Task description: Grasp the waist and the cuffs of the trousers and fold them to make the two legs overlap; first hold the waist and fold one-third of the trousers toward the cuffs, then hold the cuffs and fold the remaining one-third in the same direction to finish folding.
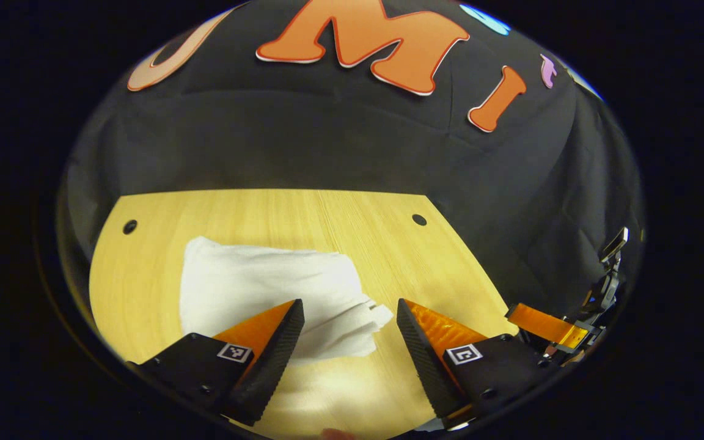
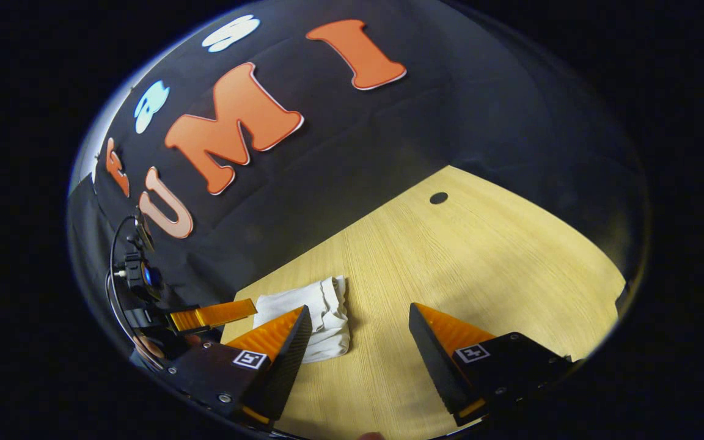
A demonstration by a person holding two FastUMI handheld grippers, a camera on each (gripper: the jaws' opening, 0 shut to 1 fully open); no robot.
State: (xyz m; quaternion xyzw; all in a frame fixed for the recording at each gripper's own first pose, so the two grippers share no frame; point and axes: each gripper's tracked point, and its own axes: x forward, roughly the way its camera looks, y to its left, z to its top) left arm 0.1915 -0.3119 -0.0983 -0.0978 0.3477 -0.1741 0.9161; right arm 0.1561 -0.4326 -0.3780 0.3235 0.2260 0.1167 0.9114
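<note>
The white cloth trousers (image 1: 266, 293), folded into a compact bundle, are seen lying on the light wooden table top (image 1: 352, 226) in the left gripper view. The bundle is placed on the left half of the board, with its gathered, crinkled end turned toward the middle. 2 dark round holes (image 1: 419, 219) are set near the far corners of the table.

The left gripper (image 1: 349, 321) is held above the near edge of the table with its 2 fingers spread wide apart; nothing is clamped between them. Its left finger is seen overlapping the near part of the bundle, though whether it touches the fabric cannot be told. The gathered end of the trousers is seen in the gap between the fingers, closer to the left one.

In the right gripper view, the trousers (image 2: 309, 318) are seen at the left edge of the table (image 2: 480, 256), just beyond the left finger. The right gripper (image 2: 359, 324) is likewise held with its fingers well apart and nothing between them except bare wood. The left gripper (image 2: 211, 316) is also seen there at the far left, beside the bundle.
</note>
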